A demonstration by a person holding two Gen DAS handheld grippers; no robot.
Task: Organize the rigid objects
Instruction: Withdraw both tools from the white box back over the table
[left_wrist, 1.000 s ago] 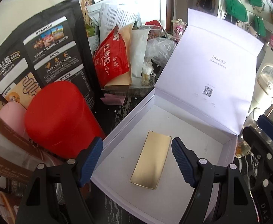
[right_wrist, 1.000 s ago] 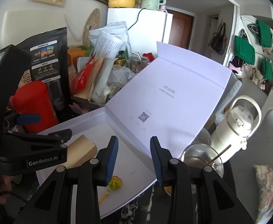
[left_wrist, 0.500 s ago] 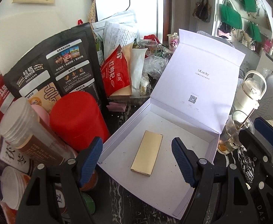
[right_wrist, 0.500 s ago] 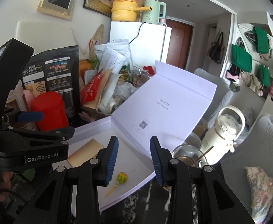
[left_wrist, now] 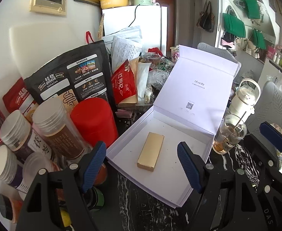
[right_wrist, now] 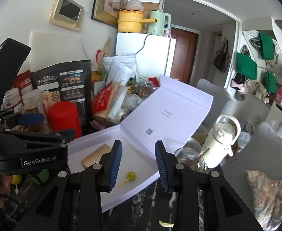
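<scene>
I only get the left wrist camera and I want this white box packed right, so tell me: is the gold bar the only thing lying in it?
Observer: No. The right wrist view shows a small green lollipop on the floor of the white box, nearer the front edge and apart from the gold bar.
Operator: Are the right jaws holding anything?
Observer: No. The right gripper is open with nothing between its jaws.
Operator: Anything loose on the table in front of the box?
Observer: A small pale object lies on the dark marble table. Too little of it shows to say what it is.
</scene>
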